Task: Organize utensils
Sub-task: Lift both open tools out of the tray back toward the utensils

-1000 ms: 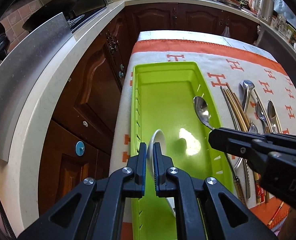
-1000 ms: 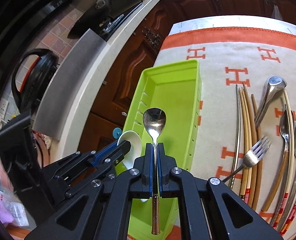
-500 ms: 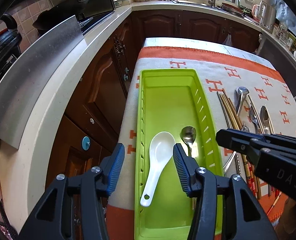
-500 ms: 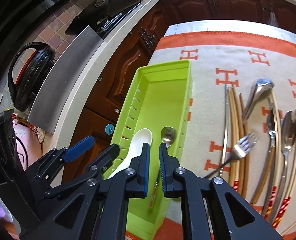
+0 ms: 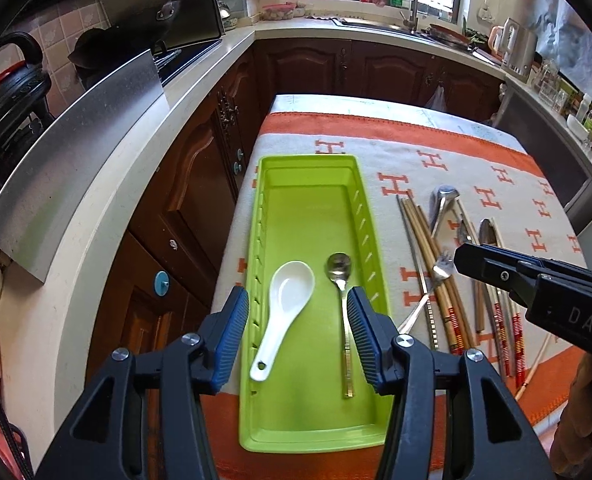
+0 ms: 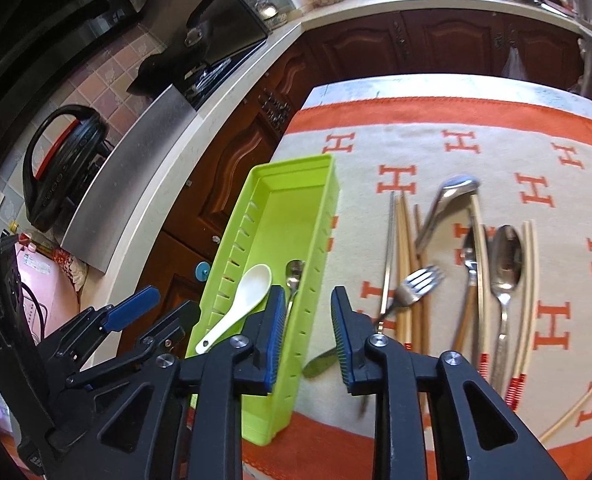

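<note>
A lime green tray lies on the cloth at the left. In it lie a white ceramic spoon and a metal spoon, side by side. My left gripper is open and empty above the tray's near end. My right gripper is open and empty over the tray's right wall; it shows at the right of the left wrist view. Loose chopsticks, a fork, spoons and a ladle lie on the cloth right of the tray.
An orange-and-cream patterned cloth covers the table. The table's left edge runs close beside the tray. Dark wood cabinets and a white counter stand to the left, with a sink counter behind.
Both grippers opened and let go: the white spoon and the metal spoon now lie in the tray. Both grippers drew back and up from the tray.
</note>
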`<action>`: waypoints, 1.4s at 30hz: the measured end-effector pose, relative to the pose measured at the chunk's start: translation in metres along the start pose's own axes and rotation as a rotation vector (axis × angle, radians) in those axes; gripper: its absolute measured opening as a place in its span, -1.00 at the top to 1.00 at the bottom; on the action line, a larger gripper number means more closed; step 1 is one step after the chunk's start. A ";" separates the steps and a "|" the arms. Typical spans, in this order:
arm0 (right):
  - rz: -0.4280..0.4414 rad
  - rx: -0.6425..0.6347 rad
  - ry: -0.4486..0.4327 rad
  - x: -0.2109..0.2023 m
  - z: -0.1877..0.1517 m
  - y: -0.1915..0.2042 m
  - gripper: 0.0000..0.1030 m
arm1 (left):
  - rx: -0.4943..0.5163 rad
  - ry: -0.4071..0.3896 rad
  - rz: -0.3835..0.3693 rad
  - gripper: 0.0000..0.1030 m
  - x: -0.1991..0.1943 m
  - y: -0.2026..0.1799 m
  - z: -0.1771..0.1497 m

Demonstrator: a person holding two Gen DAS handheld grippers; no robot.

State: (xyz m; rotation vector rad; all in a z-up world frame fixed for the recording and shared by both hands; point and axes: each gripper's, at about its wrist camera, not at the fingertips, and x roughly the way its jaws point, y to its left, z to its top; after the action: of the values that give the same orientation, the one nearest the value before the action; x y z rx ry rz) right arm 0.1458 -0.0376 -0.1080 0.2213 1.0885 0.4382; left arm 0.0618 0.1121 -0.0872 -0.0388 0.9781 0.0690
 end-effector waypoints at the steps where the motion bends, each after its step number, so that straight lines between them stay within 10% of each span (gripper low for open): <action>1: -0.001 0.005 -0.007 -0.005 -0.001 -0.002 0.40 | -0.006 -0.002 -0.010 0.04 -0.002 -0.002 0.000; 17: -0.046 -0.021 -0.167 -0.105 -0.034 -0.059 0.28 | 0.056 -0.056 -0.132 0.04 -0.027 -0.060 -0.011; 22: -0.096 0.050 -0.139 -0.126 -0.047 -0.100 0.22 | 0.059 0.006 -0.202 -0.05 -0.021 -0.078 -0.017; 24: -0.120 0.094 -0.123 -0.132 -0.052 -0.121 0.06 | 0.071 0.042 -0.185 -0.44 -0.016 -0.089 -0.020; 42: -0.245 0.320 0.107 -0.088 -0.130 -0.248 0.16 | 0.208 0.131 -0.216 -0.45 0.019 -0.158 -0.041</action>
State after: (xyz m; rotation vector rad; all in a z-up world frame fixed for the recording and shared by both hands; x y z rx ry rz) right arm 0.0543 -0.3034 -0.1915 0.3442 1.2719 0.0550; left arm 0.0503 -0.0474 -0.1251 0.0423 1.1026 -0.2360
